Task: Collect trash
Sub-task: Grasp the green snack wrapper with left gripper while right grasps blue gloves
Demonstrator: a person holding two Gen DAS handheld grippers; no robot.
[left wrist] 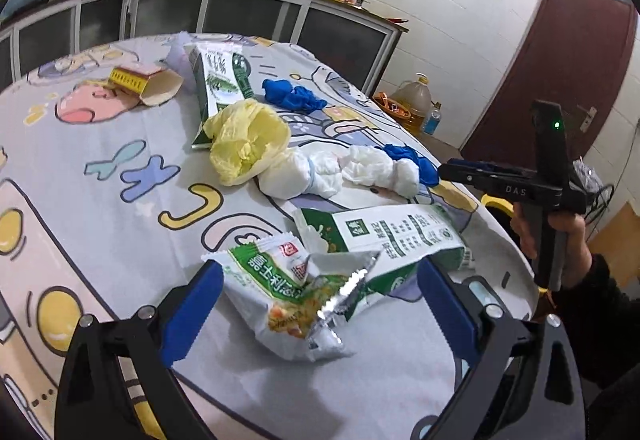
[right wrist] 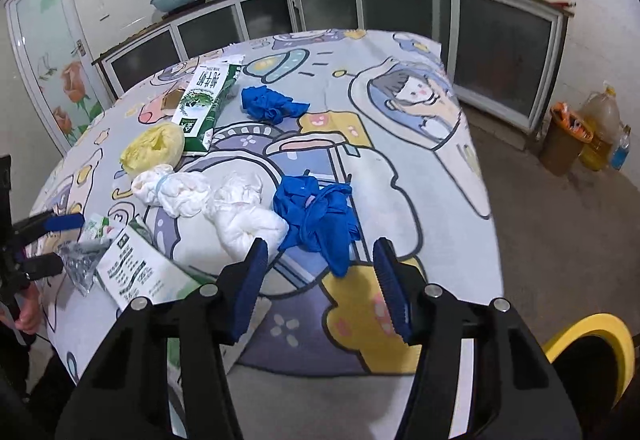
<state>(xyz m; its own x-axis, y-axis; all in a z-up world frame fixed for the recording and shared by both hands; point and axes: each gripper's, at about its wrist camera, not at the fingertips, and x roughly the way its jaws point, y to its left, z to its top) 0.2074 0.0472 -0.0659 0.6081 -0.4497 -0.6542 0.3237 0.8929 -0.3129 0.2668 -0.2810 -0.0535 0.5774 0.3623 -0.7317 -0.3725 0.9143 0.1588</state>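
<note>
A torn green, white and silver snack wrapper [left wrist: 296, 296] lies on the cloth-covered table [left wrist: 100, 199] between the wide-apart jaws of my left gripper [left wrist: 320, 268]; the blue pads [left wrist: 192, 304] do not press it. Under its far side lies a flattened green milk carton [left wrist: 400, 232]. My right gripper [right wrist: 322, 272] hovers open over a crumpled blue glove [right wrist: 316, 211], whose lower tip hangs between the pads without being squeezed. White tissue wads [right wrist: 224, 203] and a yellow plastic bag [right wrist: 152, 147] lie left of the glove. The left gripper [right wrist: 66, 242] shows at the right wrist view's left edge.
Farther back lie a second blue glove [right wrist: 272, 103], another milk carton [right wrist: 200, 103] and a yellow box [left wrist: 140, 83]. Glass-fronted cabinets [right wrist: 400, 7] line the wall. On the floor to the right stand a bin [right wrist: 568, 135] and an oil jug [right wrist: 604, 119]. A yellow-rimmed stool [right wrist: 592, 336] is close by.
</note>
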